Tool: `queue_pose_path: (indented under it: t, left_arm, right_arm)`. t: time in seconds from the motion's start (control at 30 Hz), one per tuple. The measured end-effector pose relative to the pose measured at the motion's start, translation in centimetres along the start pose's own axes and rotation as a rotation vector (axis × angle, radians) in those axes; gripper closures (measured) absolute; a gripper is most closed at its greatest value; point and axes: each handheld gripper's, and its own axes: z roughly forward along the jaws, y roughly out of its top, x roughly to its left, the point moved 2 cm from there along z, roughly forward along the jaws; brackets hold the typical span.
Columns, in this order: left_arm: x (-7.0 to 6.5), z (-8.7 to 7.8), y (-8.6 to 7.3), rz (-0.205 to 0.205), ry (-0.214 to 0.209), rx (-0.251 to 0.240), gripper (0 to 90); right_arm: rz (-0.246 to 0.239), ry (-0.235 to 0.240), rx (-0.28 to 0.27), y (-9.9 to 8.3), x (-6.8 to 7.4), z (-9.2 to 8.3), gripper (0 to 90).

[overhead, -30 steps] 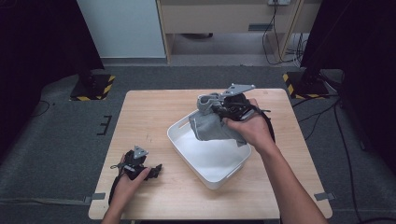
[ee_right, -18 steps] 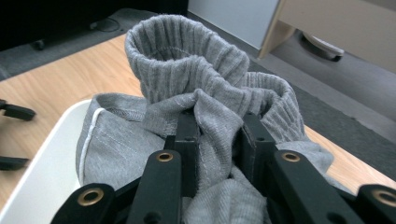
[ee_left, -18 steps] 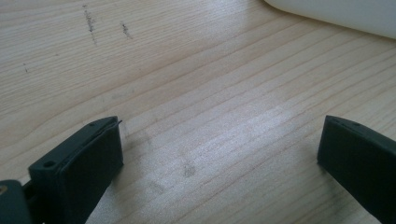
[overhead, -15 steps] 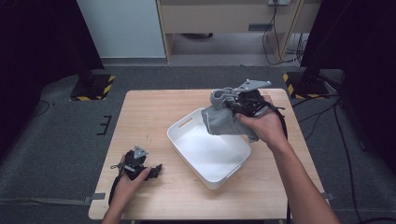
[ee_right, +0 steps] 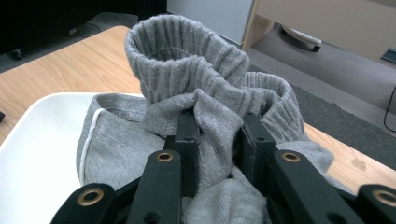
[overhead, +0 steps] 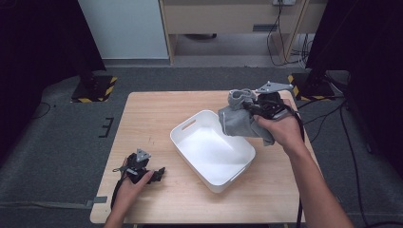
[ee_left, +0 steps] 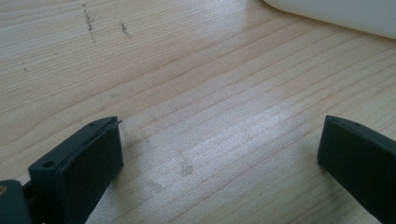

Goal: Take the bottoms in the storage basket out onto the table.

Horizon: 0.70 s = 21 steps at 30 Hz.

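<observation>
grey ribbed knit garment, bunched and lifted, hanging over the white bin's far corner.

Garment: plain grey knit, ribbed at the cuffs (white stitching along one seam). Bin: white. Table: pale wood grain; grippers' jaws black.

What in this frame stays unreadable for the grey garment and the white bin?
- Grey garment, right gripper view: lower part cut off by the bottom edge and hidden behind the right gripper; its type is unclear.
- High view: the hand covers the garment's far side.
- White bin, left gripper view: cut off by the top edge.
</observation>
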Motion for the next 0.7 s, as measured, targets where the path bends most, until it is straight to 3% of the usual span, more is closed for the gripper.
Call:
queue_pose_path:
  t: [0.7]
  left_arm:
    - [0.0,0.0,0.0,0.001,-0.001,0.0,0.0]
  right_arm:
    - [0.029,-0.039,0.0,-0.8,-1.9,-0.2,72.6]
